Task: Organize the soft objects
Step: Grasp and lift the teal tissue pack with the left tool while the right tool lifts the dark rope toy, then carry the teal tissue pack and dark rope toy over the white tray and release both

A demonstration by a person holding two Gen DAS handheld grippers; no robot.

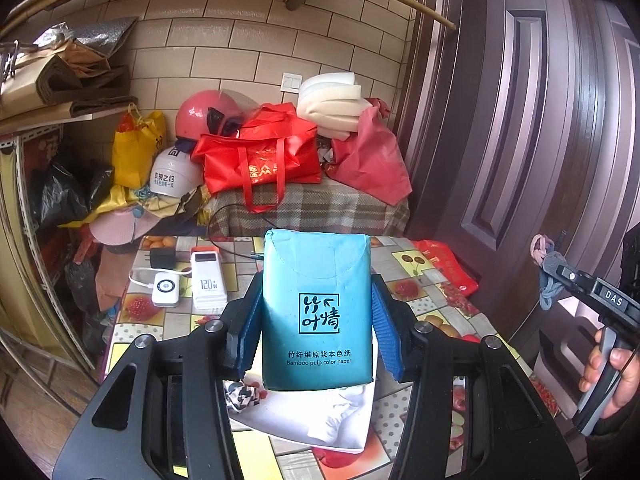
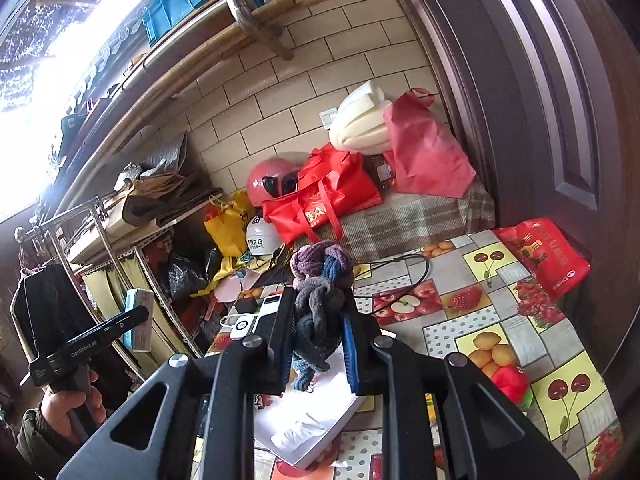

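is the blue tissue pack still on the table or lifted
Lifted: the tissue pack is clamped between the left gripper fingers, above the table.

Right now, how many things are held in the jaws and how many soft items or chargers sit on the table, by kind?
Tissue packs, held: 1, the teal tissue pack in the left gripper.
Braided cloths, held: 1, the braided cloth in the right gripper.
White bags on the table: 1, the white bag.
Power banks: 2.
Total: 5.
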